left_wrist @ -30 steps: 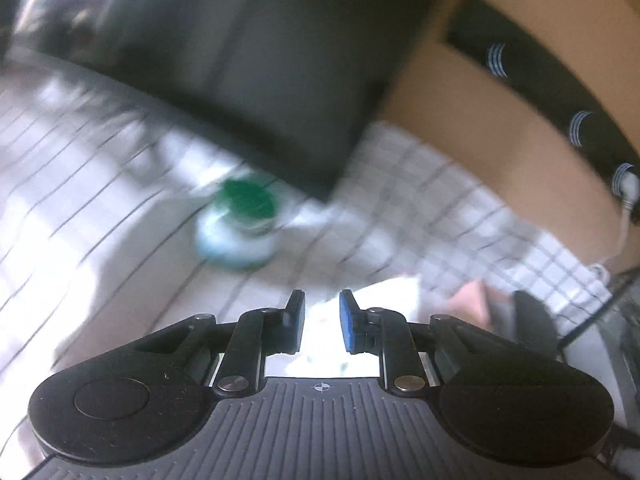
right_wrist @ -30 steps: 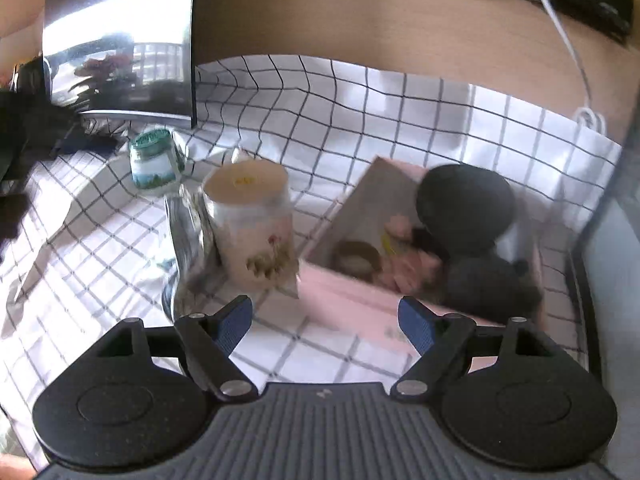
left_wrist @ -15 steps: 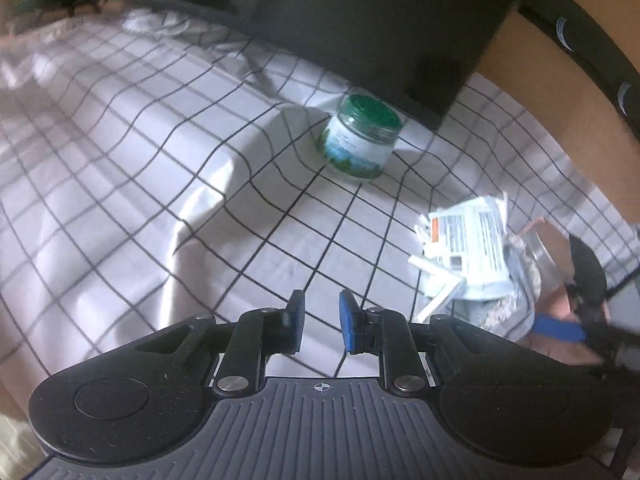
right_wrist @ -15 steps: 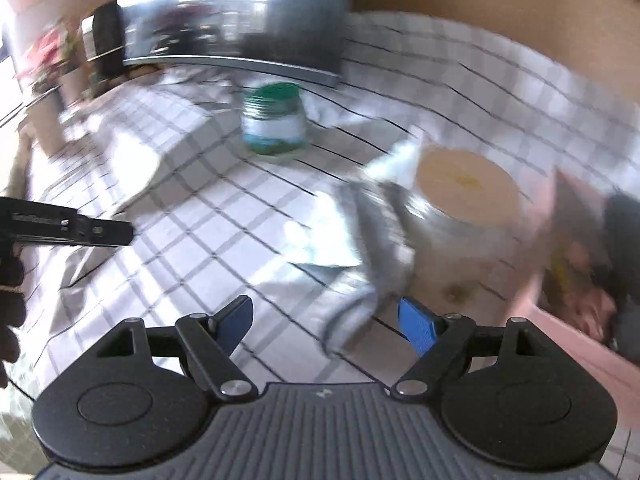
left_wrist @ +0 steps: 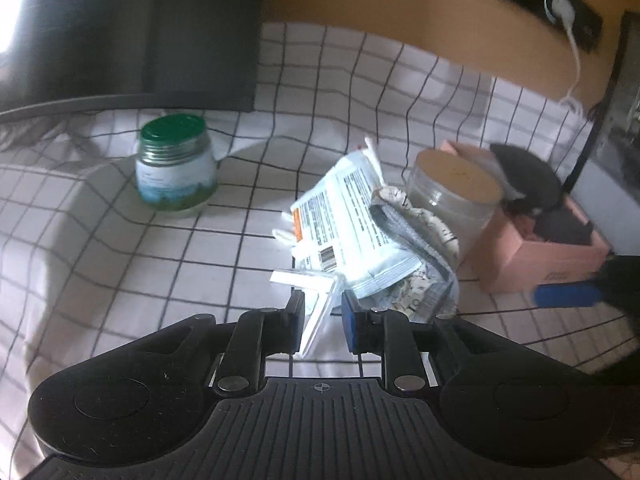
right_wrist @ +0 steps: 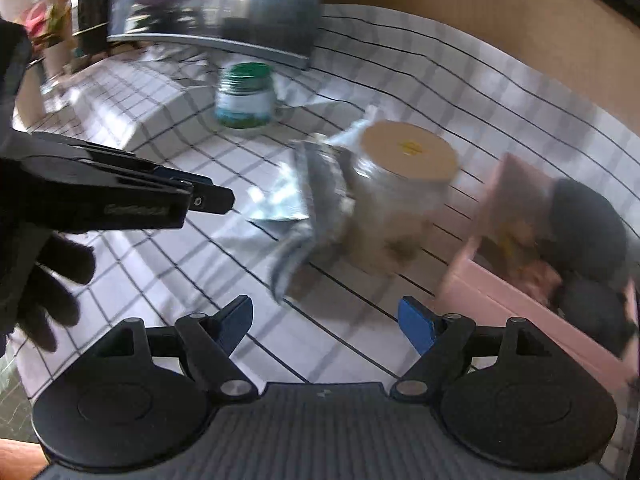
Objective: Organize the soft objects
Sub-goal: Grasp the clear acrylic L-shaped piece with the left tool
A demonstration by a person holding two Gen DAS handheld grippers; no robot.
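Note:
A soft pile of a white printed packet [left_wrist: 352, 216] and a grey patterned cloth [left_wrist: 420, 264] lies on the checked tablecloth, leaning on a clear jar with a tan lid [left_wrist: 452, 196]. The pile also shows blurred in the right wrist view [right_wrist: 316, 200]. My left gripper [left_wrist: 322, 320] hangs just before the pile's near edge, its jaws nearly together with nothing between them. My right gripper [right_wrist: 326, 322] is open and empty, above the cloth near the pile. A pink box [right_wrist: 520, 304] holding dark soft objects [right_wrist: 584, 224] stands at the right.
A green-lidded jar [left_wrist: 176, 164] stands at the back left, in front of a dark monitor [left_wrist: 132, 28]. A wooden wall with a power strip [left_wrist: 560, 4] and white cable runs along the back. The left gripper also shows at the left of the right wrist view [right_wrist: 212, 198].
The left gripper has swung right and closer, up to the packet and cloth pile. The right gripper has moved back right, so the jar and pink box are more central.

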